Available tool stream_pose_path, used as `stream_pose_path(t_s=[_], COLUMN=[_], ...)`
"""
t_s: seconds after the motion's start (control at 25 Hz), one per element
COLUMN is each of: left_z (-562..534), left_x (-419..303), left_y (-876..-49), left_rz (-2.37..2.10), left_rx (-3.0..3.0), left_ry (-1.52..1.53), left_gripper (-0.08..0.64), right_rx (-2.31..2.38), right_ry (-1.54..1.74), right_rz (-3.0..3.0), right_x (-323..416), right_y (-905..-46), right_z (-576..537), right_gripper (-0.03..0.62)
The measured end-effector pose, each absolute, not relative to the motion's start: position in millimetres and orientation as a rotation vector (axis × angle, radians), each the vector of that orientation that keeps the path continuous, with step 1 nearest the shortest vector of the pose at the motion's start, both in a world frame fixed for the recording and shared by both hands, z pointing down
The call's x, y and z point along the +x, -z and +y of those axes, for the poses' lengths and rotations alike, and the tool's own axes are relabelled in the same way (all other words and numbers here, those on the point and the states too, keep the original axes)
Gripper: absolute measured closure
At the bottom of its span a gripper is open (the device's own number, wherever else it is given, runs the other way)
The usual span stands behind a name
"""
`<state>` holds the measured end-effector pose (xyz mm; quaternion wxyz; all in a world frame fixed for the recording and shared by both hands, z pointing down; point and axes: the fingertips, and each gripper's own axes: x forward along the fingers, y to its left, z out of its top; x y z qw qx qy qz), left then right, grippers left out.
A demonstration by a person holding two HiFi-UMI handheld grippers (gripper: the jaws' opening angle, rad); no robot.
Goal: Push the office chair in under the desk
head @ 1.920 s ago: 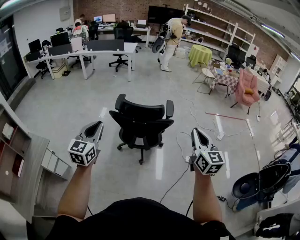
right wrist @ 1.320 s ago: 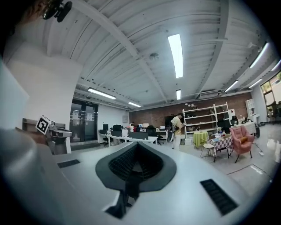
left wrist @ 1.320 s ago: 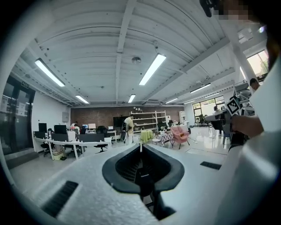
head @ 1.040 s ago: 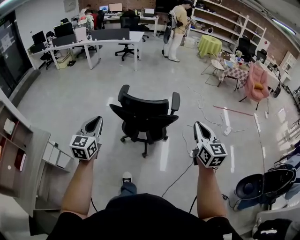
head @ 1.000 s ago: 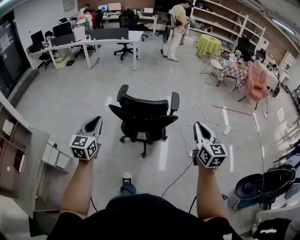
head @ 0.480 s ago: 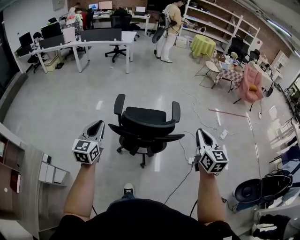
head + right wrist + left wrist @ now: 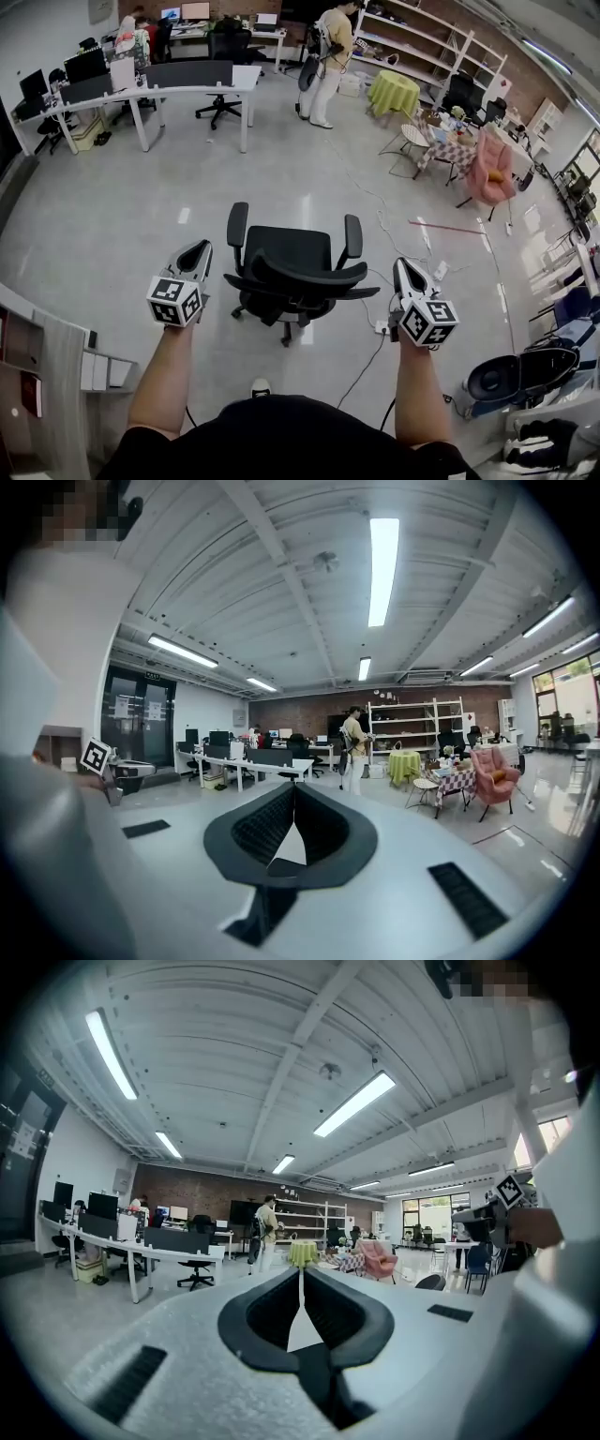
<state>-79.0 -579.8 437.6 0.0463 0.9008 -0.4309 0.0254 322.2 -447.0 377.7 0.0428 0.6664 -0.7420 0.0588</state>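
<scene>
Office floor (image 7: 103, 225), grey, glossy. Black office chair (image 7: 295, 272): on open floor, backrest toward the camera, well apart from the white table (image 7: 187, 89) beyond it. Left gripper (image 7: 199, 247): just left of the chair, jaws together, empty. Right gripper (image 7: 402, 265): just right of the chair, jaws together, empty. Cable (image 7: 361, 370): on the floor near the chair.

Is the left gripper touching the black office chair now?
Apart. The head view shows a strip of bare floor between the left gripper and the office chair.
</scene>
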Motion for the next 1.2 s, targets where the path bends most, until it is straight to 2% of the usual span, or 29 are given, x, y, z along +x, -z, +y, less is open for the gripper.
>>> stream_pose_path(t_s=[0.56,1.2], left_z=[-624,-606], left_x=[-95,-86], left_y=[-425,-388], left_rz=[-1.27,-1.396], left_rx=[2.75,2.782], left_ry=[0.014,-0.004], left_gripper=[0.534,0.534], right_rx=[2.066,2.039], right_ry=[-0.125,-0.054], right_rz=[-2.252,-2.362], right_x=[301,332], right_y=[-359,-337], right_z=[-474,-483], right_gripper=[0.581,0.581])
